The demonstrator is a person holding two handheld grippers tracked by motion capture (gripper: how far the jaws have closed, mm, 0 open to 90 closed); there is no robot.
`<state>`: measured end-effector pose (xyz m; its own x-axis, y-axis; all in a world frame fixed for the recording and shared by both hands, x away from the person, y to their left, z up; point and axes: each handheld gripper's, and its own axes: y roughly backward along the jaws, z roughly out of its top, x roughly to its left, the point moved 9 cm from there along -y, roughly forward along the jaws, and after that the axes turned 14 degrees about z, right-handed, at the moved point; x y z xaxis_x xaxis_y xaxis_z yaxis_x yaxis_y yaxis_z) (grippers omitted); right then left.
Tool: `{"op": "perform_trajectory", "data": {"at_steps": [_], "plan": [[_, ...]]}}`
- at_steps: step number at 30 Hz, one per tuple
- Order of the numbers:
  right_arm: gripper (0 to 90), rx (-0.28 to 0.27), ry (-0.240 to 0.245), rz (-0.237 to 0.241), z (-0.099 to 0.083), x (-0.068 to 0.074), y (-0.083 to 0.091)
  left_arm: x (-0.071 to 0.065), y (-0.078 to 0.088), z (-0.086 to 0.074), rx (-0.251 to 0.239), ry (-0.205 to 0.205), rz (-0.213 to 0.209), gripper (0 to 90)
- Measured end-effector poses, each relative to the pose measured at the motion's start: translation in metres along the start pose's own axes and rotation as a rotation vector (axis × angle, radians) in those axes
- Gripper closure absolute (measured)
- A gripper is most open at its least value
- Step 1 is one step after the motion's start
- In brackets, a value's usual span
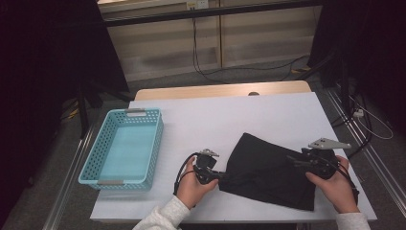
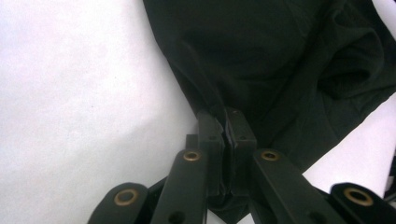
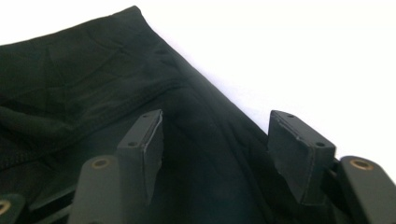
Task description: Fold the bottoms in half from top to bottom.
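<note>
White board covered the table (image 1: pixel 268 110), with dark curtains and a pale wall behind. Near its front edge lay a black, soft, crumpled fabric garment (image 1: pixel 270 170), folded roughly into a wedge. Well left of the garment sat a light-blue perforated plastic basket (image 1: pixel 123 148), with nothing in it.

At the garment's left corner, the left gripper (image 1: pixel 221 175) had its jaws pressed tight together on a pinch of the cloth (image 2: pixel 261 60), the pads meeting with the hem squeezed between them. That grip probably pinned or readied the corner for lifting. At the garment's right edge, the right gripper (image 1: pixel 293 160) had its jaws standing apart over the cloth (image 3: pixel 93 79), pads (image 3: pixel 152 135) clear of the fabric and holding nothing, likely set to take a second hold.

Bare board lay behind the garment and between it and the basket, leaving open room to spread or carry it. Its front edge sat close to the table's rim, so little slack remained there.
</note>
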<state>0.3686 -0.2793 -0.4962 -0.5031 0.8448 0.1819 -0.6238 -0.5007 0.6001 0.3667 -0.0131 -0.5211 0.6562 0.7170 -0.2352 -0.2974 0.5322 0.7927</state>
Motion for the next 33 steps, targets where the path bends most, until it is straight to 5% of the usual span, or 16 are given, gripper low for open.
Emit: {"op": "perform_trajectory", "data": {"at_steps": [13,19,24,27,33], "plan": [[31.9,-0.034,-0.028,-0.027,0.002,-0.010,0.010,0.033,0.014,0.012,0.001,0.071,-0.024,88.2],[31.0,0.000,-0.023,-0.003,-0.004,-0.003,0.000,0.055,0.024,0.015,-0.008,0.102,-0.003,88.0],[30.9,0.028,-0.023,0.037,-0.009,0.010,-0.015,0.064,0.027,0.014,-0.014,0.083,0.020,86.5],[32.8,0.033,-0.004,0.061,-0.006,0.019,-0.020,0.066,0.028,0.014,-0.019,0.062,0.033,80.8],[34.2,0.032,-0.006,0.062,-0.007,0.019,-0.023,0.068,0.038,0.019,-0.061,0.053,0.057,54.1]]}}
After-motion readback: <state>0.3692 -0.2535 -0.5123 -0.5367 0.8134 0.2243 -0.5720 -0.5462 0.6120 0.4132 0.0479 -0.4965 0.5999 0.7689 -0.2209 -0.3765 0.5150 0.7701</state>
